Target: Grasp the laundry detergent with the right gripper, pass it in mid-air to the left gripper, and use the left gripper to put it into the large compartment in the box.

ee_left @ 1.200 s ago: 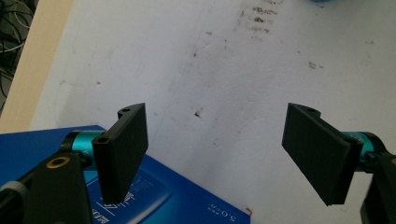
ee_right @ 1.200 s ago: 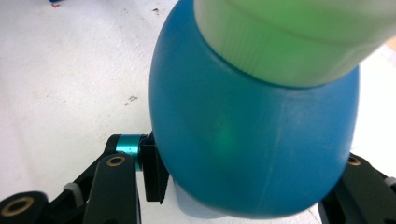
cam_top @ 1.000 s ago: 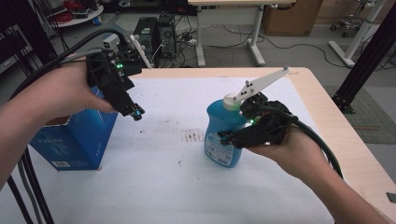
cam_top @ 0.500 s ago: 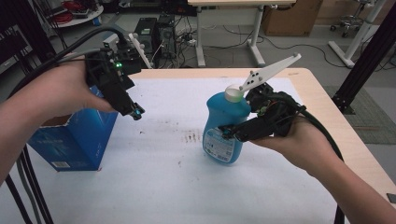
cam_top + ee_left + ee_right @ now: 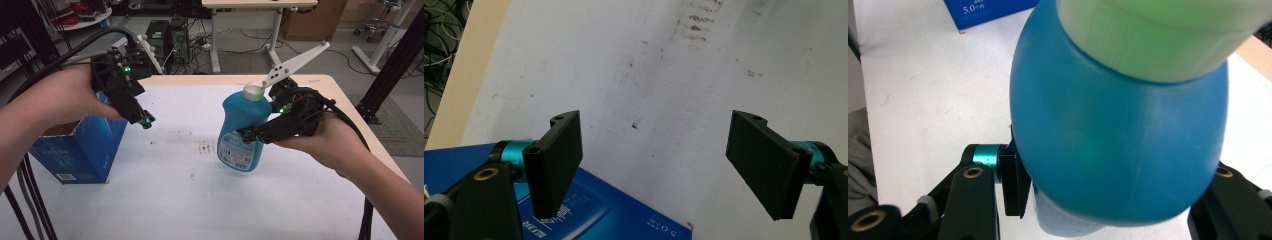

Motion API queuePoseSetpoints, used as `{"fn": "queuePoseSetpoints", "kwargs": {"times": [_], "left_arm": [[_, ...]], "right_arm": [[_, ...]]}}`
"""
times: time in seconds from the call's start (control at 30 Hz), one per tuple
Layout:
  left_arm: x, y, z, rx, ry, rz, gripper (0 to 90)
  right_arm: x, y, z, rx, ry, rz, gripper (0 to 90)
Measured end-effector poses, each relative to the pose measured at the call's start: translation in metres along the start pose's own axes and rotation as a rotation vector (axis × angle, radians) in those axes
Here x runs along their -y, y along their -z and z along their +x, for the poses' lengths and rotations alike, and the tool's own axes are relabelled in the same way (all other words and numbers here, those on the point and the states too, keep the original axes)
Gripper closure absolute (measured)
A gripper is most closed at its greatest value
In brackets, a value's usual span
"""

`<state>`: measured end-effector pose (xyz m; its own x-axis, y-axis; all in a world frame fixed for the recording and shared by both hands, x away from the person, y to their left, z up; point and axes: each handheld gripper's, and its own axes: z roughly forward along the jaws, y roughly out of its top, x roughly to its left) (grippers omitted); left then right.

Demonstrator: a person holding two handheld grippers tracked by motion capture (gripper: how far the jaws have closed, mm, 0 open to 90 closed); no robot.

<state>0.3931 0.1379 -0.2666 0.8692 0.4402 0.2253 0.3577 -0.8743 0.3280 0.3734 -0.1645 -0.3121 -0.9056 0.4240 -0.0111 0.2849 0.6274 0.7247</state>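
The blue detergent bottle (image 5: 243, 131) is standing near upright on the white tabletop (image 5: 200, 190), cap uppermost, and the right gripper (image 5: 250, 135) is pinching its body. Well left, the left gripper (image 5: 145, 120) is hovering spread above the blue carton (image 5: 75, 150).

Blue bottle (image 5: 1118, 125): in the right gripper view its cap is cut by the top edge and blurred; its base is hidden below the shoulder. Right gripper (image 5: 250, 134): far jaw hidden behind the bottle in the high view; label print too small to read. Blue box (image 5: 80, 150): upper part covered by the left hand (image 5: 60, 100) in the high view; cut by the bottom edge in the left gripper view, lettering only partly legible. Left gripper (image 5: 659, 165): right jaw mount cut by the frame edge
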Motion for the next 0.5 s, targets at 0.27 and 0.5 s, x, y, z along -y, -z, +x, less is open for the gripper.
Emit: {"fn": "queuePoseSetpoints", "kwargs": {"times": [0.27, 0.5], "left_arm": [[-0.004, 0.007, -0.001, 0.012, -0.02, -0.014, 22.8], [-0.009, 0.018, 0.0, 0.025, -0.045, -0.033, 22.8]], "right_arm": [[-0.009, 0.006, -0.004, -0.041, 0.033, -0.001, 45.2], [-0.023, 0.013, -0.013, -0.107, 0.079, -0.007, 45.2]]}}
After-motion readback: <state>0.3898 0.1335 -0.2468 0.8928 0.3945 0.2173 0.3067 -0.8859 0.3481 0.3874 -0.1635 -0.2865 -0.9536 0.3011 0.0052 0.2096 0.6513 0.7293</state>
